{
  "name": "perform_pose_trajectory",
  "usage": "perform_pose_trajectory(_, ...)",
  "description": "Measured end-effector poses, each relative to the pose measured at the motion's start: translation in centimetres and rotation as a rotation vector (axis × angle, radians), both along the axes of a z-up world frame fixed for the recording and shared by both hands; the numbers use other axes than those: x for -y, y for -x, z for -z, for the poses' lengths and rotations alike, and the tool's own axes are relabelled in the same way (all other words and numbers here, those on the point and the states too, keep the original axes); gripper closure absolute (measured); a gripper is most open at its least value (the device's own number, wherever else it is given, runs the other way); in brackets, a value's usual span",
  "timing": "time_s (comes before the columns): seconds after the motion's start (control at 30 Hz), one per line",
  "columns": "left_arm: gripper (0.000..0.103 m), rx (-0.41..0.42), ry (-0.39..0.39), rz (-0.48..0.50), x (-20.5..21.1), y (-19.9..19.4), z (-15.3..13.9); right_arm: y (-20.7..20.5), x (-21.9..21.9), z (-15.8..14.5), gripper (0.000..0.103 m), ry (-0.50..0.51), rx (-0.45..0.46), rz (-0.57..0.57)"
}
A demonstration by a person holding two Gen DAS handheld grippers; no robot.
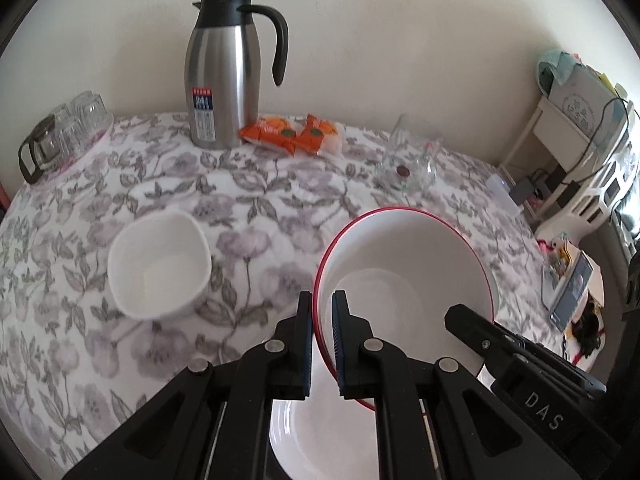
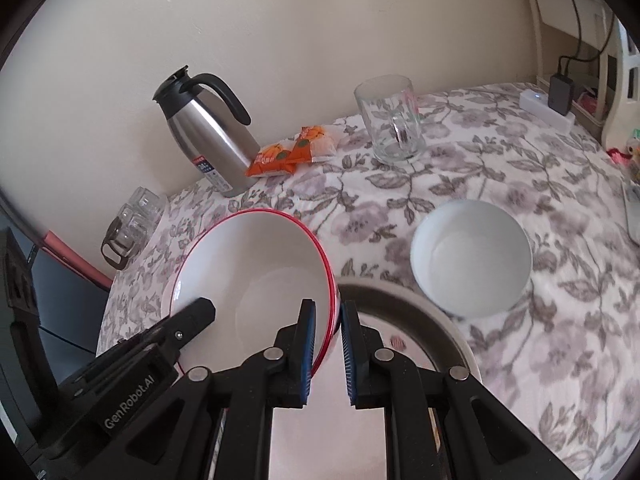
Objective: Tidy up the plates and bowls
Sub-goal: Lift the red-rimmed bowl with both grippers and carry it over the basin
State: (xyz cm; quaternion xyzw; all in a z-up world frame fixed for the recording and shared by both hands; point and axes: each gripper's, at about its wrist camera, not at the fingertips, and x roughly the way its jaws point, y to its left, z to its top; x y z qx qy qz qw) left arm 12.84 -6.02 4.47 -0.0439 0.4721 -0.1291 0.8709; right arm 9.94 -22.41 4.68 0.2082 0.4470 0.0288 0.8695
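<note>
Both grippers clamp the red-rimmed bowl (image 1: 404, 264): left gripper (image 1: 322, 340) fingers nearly closed on its left rim, right gripper (image 2: 328, 344) fingers likewise pinched on the opposite rim, so the bowl hangs tilted above the bench (image 1: 248, 208), probably a two-sided hold to keep a wide bowl steady while it's carried to a stack. Directly under it, the left view shows a white dish (image 1: 316, 432), while the right view shows a dark-rimmed plate (image 2: 424, 312) there. Further out, the left view shows only a squarish white bowl (image 1: 160, 268), the right only a round white bowl (image 2: 472, 256); thermos jug (image 1: 224, 72) at the wall.
</note>
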Motion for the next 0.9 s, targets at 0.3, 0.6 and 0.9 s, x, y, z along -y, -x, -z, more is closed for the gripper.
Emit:
perform_pose_trajectory(0.3, 0.094, -0.018, -0.022, 0.014, 0.0, 2.1, 0.6, 2.6, 0.1, 1.4, 0.089, -0.031, 0.023, 0.005)
perform_pose_trajectory(0.6, 0.094, -0.085, -0.029, 0.027, 0.4, 2.7, 2.0, 3.5, 0.3, 2.9, 0.089, -0.024, -0.013, 0.001)
perform_pose_trajectory(0.9, 0.094, -0.130, -0.081, 0.044, 1.1, 2.7, 3.0, 3.7, 0.1, 4.0, 0.089, 0.003, -0.063, -0.013)
